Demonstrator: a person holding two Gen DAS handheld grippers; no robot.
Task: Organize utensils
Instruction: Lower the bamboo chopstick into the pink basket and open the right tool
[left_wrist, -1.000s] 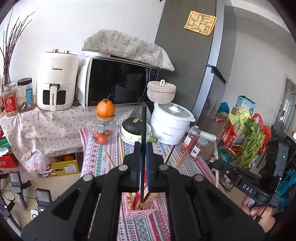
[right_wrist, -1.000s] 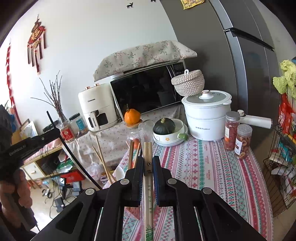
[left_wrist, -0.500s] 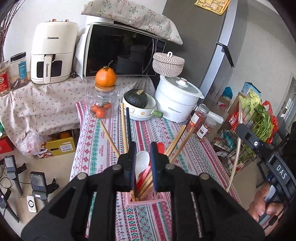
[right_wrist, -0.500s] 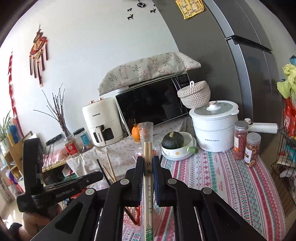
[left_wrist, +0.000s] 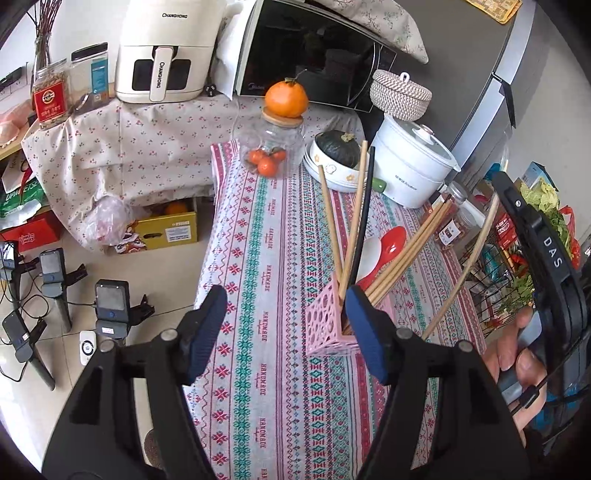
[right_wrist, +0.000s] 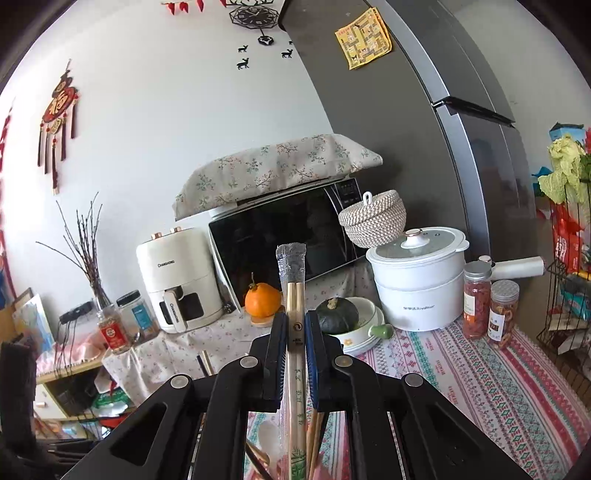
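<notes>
A pink lattice holder (left_wrist: 323, 325) stands on the patterned tablecloth (left_wrist: 266, 229). In it are several wooden chopsticks (left_wrist: 330, 218), a black chopstick (left_wrist: 364, 214), a red spoon (left_wrist: 391, 238) and a white spoon (left_wrist: 373, 251). My left gripper (left_wrist: 284, 326) hovers over the holder with its jaws opening and nothing gripped between them; the black chopstick stands free beside the right finger (left_wrist: 365, 332). My right gripper (right_wrist: 295, 343) is shut on a plastic-wrapped pair of wooden chopsticks (right_wrist: 293, 295) that points up. In the left wrist view this pair (left_wrist: 465, 266) slants down to the right of the holder.
At the table's far end are a glass jar (left_wrist: 275, 147) with an orange on its lid, a bowl with a green squash (left_wrist: 338, 149), a white cooker (left_wrist: 410, 162) and two spice jars (right_wrist: 491, 310). A microwave (right_wrist: 288, 236), an air fryer (left_wrist: 162, 51) and a fridge (right_wrist: 424, 122) stand behind. A wire rack (left_wrist: 495, 280) is on the right.
My left gripper has tipped downward and opened, and the black chopstick it held now stands in the pink holder. The right gripper has shifted sideways, still gripping the wrapped pair.
</notes>
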